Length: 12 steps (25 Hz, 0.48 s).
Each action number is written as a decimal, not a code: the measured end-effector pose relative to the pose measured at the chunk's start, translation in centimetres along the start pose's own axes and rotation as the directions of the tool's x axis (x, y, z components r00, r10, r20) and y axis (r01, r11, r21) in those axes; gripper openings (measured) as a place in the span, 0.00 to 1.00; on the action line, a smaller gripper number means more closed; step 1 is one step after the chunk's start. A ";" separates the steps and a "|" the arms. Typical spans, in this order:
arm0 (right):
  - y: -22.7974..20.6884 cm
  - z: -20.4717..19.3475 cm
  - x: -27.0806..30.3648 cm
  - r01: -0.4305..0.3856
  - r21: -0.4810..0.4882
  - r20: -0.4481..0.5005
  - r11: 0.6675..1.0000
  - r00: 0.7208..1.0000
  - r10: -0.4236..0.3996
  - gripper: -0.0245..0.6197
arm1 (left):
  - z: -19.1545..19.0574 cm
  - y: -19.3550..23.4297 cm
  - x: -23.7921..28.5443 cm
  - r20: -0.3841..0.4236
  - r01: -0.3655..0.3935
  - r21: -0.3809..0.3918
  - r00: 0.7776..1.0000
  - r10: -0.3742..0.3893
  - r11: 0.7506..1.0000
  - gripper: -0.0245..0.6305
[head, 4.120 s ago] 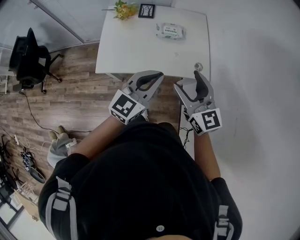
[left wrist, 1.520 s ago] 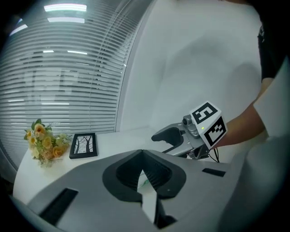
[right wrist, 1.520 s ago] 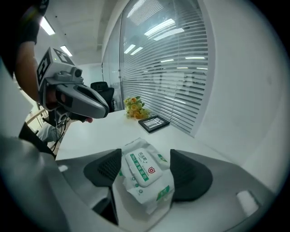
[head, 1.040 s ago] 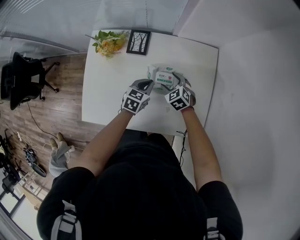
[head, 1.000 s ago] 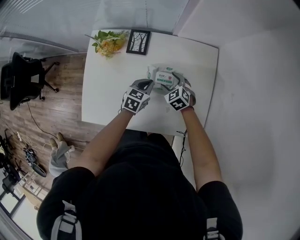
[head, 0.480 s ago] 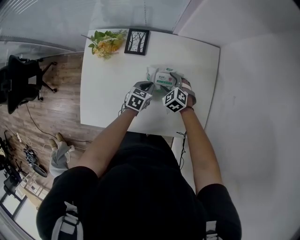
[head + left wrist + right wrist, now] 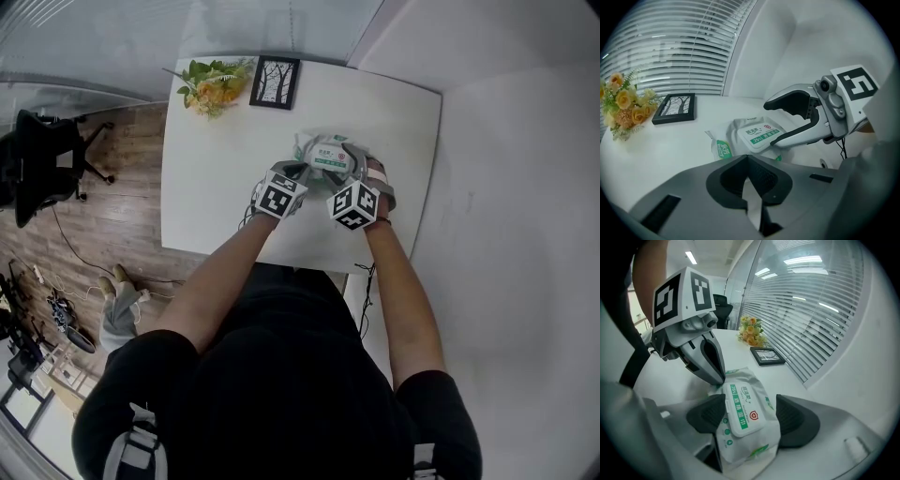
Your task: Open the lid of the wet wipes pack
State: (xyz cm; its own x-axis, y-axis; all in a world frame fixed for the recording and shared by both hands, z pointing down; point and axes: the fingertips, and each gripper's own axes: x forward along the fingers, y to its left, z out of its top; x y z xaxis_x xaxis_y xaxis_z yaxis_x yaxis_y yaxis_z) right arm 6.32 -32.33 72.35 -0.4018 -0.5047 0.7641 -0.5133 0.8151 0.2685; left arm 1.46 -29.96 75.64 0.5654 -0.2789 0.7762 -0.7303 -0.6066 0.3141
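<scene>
Broadly, a white table (image 7: 216,159) fills the middle of the head view, set into a corner of pale walls, with slatted blinds (image 7: 670,47) behind its far edge and wooden flooring to its left; the person in a black top (image 7: 281,375) leans over the near edge with both arms stretched forward; a black office chair (image 7: 42,169) stands well apart on the floor. At the table's far left corner lies a bunch of yellow flowers (image 7: 214,82); just beside it a small black picture frame (image 7: 275,82) stands upright. The right gripper (image 7: 750,414) has its jaws spread wide and clamped on the wet wipes pack (image 7: 326,155), one dark pad pressing each long side, so the soft white film bulges between them; the pack sits near the middle of the table, tilted a little, its far end reaching past the fingertips. The left gripper (image 7: 748,159) has its jaws together with nothing between them; in the right gripper view its joined tips touch the far end of the pack, right at the rim of the lid (image 7: 742,408). That lid, white with green print, lies flat and closed on top of the pack.
</scene>
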 end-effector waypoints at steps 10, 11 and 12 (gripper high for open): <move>-4.2 2.0 -1.7 0.105 0.048 0.076 0.993 0.991 -0.108 0.53 | -0.1 0.0 0.0 -0.005 0.000 -0.005 1.000 0.000 1.000 0.04; -4.7 2.0 -1.7 0.114 0.053 0.073 0.992 0.990 -0.118 0.53 | -0.1 0.1 0.1 -0.005 0.002 -0.006 1.000 -0.002 1.000 0.04; -5.2 1.9 -1.6 0.123 0.057 0.070 0.991 0.989 -0.127 0.53 | -0.2 0.1 0.1 -0.006 0.004 -0.007 1.000 -0.004 1.000 0.04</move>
State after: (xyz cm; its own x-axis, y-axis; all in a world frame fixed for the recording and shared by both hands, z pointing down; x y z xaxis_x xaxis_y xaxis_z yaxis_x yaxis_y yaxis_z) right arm 8.18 -36.35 68.63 -0.3855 -0.6227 0.6809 -0.6012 0.7293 0.3266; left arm 1.38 -29.94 75.88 0.5661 -0.2721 0.7781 -0.7307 -0.6027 0.3208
